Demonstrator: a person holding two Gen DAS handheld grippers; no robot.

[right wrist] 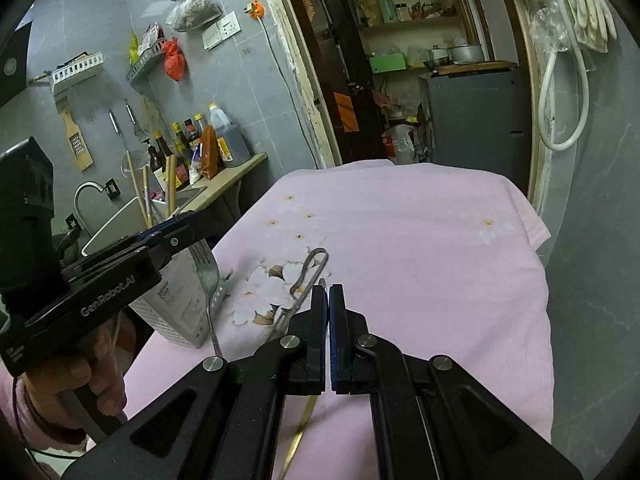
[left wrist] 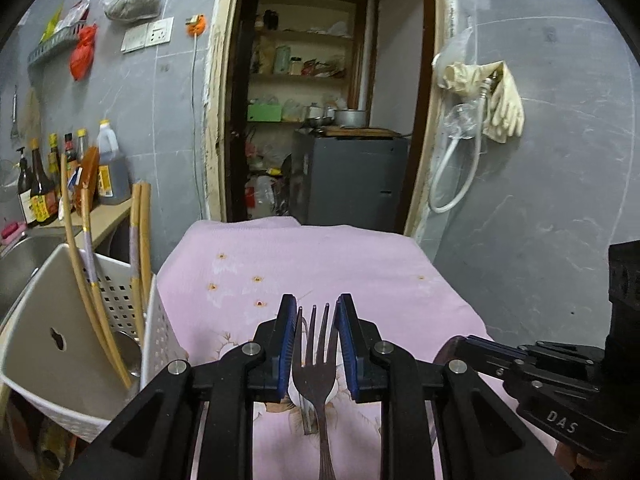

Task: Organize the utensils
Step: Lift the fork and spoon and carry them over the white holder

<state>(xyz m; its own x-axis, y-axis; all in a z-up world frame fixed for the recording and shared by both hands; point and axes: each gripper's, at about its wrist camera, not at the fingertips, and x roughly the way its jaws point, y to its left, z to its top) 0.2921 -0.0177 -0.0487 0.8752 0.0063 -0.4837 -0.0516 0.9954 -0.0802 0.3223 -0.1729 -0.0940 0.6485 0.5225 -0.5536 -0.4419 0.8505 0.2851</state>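
Note:
My left gripper (left wrist: 317, 306) is shut on a steel fork (left wrist: 314, 364), tines pointing forward, held above the pink cloth; the fork also shows in the right wrist view (right wrist: 206, 276) beside the basket. My right gripper (right wrist: 328, 288) is shut and empty, low over the cloth. A metal whisk-like utensil with a brass handle (right wrist: 306, 276) lies on the cloth just left of its fingers. A white perforated utensil basket (left wrist: 92, 344) stands at the table's left edge and holds long wooden-handled utensils (left wrist: 140, 248) and a ladle.
The pink floral cloth (right wrist: 420, 240) covers the table. A sink (right wrist: 120, 220) and a counter with sauce bottles (left wrist: 72, 176) are to the left. An open doorway with shelves (left wrist: 308, 92) is behind the table. The grey wall is on the right.

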